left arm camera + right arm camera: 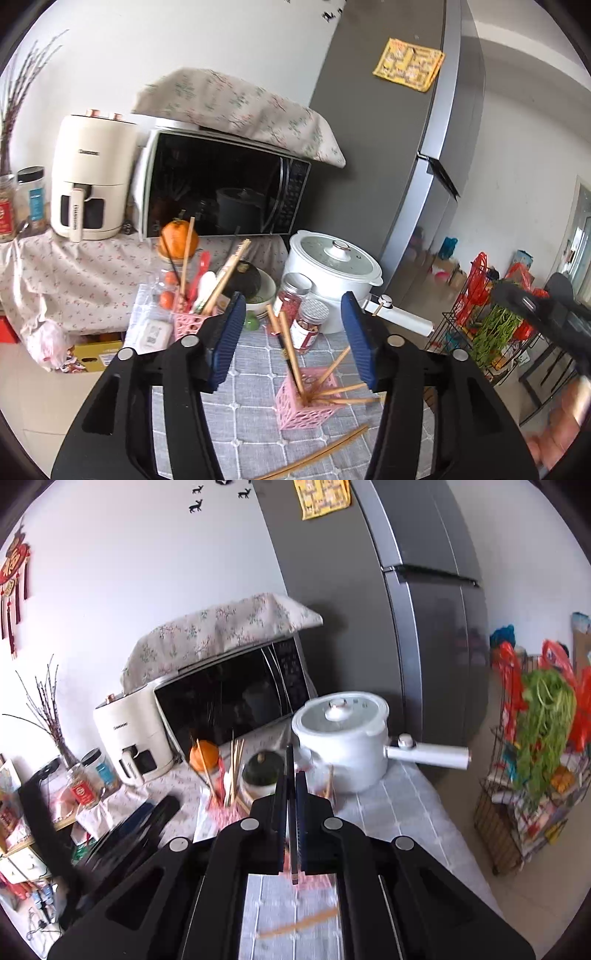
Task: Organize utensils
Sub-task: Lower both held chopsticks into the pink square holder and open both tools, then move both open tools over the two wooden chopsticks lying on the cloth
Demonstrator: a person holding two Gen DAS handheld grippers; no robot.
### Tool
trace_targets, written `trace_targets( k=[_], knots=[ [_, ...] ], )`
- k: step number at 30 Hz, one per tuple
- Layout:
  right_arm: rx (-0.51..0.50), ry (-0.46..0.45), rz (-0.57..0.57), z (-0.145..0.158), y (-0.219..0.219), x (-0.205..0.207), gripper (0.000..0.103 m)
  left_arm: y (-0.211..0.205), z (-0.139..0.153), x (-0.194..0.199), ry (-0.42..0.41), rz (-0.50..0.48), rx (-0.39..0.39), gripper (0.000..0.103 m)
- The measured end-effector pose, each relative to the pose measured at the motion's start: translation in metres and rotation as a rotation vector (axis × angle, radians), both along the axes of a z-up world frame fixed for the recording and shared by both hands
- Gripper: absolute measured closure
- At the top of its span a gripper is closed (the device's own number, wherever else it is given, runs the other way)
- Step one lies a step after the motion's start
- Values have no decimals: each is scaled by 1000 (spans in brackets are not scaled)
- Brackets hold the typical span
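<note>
On table, pink holder (pixel 303 406) holding chopsticks (pixel 290 345)

Both cameras ride just behind their own fingers, angled slightly down over the grey checked tablecloth (pixel 258 354) toward the back wall. The left view sits close above the near pink holder (pixel 306 402); the right view stands further right, tilted. Both share the microwave (pixel 221 188), white pot (pixel 343 734), fridge (pixel 424 627) and wire rack (pixel 524 775).
</note>
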State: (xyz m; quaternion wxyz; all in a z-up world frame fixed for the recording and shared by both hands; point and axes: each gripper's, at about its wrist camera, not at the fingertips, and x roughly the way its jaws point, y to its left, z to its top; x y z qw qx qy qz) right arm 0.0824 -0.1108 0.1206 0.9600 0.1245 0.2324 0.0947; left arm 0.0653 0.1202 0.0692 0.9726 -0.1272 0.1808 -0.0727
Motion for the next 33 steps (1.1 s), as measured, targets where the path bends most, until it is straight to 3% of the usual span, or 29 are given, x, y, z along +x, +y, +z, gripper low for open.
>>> trace_targets(
  k=[6, 14, 26, 29, 32, 33],
  knots=[
    [-55, -22, -50, -18, 27, 42, 98, 15, -20, -1, 27, 30, 24, 52],
    [-118, 30, -67, -71, 52, 86, 98, 25, -30, 8, 62, 38, 34, 51],
    [-188, 50, -90, -70, 39, 45, 93, 5, -29, -8, 64, -14, 62, 45],
    [-201, 56, -100, -72, 32, 28, 76, -5, -33, -13, 74, -38, 88, 42],
    [-185, 54, -126, -76, 20, 10, 48, -13, -40, -17, 96, -59, 116, 31],
    [-177, 53, -139, -77, 15, 3, 34, -15, -45, -18, 113, -70, 127, 28]
  ],
)
